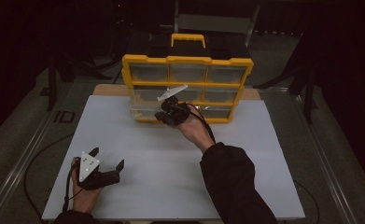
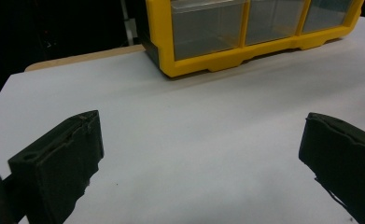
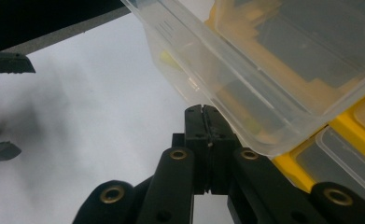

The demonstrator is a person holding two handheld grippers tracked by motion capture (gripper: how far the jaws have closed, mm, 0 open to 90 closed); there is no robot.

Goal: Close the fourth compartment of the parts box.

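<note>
Clear plastic drawer (image 3: 245, 79) pulled partway from bottom row of yellow organiser cabinet (image 1: 187, 60), right tongs (image 3: 203, 109) pinched tight at its front edge, likely for sliding; left tongs (image 2: 201, 154) wide open, empty, idle over white table (image 1: 171, 163).

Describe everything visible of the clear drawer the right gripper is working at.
The clear drawer is see-through plastic with a raised rim and rounded corners, pulled partway out of the bottom left slot of the yellow organizer. Dark and yellow shapes show through it; what they are cannot be told. The right gripper, jaws shut together, has its tips at the drawer's front wall near a corner. The drawer hangs above the white tabletop.
</note>
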